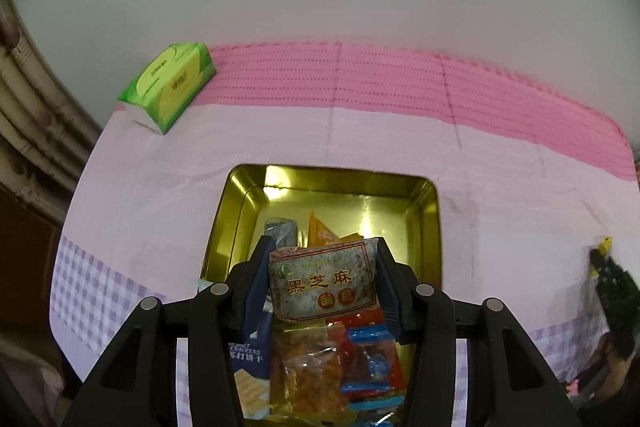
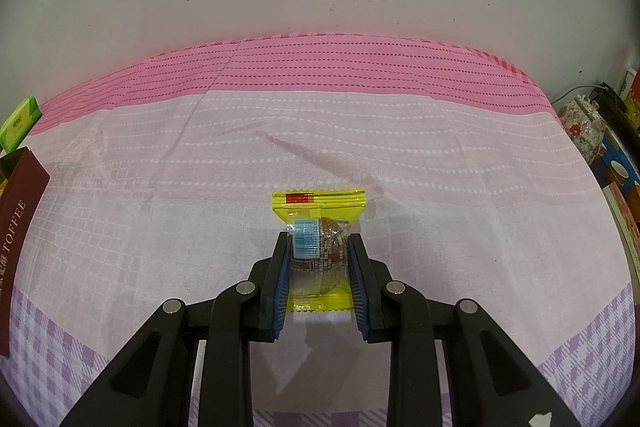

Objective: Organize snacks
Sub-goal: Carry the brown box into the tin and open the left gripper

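Note:
In the left wrist view my left gripper (image 1: 322,247) is shut on a grey black-sesame candy packet (image 1: 324,281) with red and gold print, held above a gold tin (image 1: 426,219). The tin holds several snack packets: an orange one (image 1: 320,231), a blue cracker pack (image 1: 246,359), a clear bag of orange snacks (image 1: 308,371) and red-and-blue packets (image 1: 372,359). In the right wrist view my right gripper (image 2: 318,241) grips the sides of a yellow-edged clear packet (image 2: 318,251) with a brown snack inside, at the pink tablecloth (image 2: 360,147).
A green tissue pack (image 1: 170,85) lies at the table's far left; it also shows in the right wrist view (image 2: 20,125). A maroon toffee box (image 2: 20,223) stands at the left edge. A floral teapot (image 2: 582,129) and cups sit off the table's right side.

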Demonstrator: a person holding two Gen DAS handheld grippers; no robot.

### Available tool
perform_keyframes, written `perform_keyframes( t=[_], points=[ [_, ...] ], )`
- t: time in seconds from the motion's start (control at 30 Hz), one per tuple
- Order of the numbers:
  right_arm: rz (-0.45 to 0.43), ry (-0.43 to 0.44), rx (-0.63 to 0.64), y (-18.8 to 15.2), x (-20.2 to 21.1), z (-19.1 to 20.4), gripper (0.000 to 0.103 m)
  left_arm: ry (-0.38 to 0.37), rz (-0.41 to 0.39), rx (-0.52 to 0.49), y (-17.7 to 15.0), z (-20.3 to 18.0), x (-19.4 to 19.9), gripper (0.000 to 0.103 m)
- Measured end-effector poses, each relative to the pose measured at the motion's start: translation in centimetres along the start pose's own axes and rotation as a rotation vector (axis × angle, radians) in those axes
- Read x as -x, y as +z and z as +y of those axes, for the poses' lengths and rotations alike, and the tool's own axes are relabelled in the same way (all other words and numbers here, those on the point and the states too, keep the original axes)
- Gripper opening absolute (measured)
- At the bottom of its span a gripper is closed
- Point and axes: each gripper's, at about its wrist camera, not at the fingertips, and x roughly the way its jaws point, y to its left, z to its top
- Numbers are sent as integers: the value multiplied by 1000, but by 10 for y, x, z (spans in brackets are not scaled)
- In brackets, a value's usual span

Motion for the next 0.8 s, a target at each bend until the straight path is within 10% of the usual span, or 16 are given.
perform_keyframes(
  t=[0.8],
  points=[
    [0, -5, 5, 1, -1, -3, 26, 35, 105, -37, -22, -4, -47, 49]
  ],
)
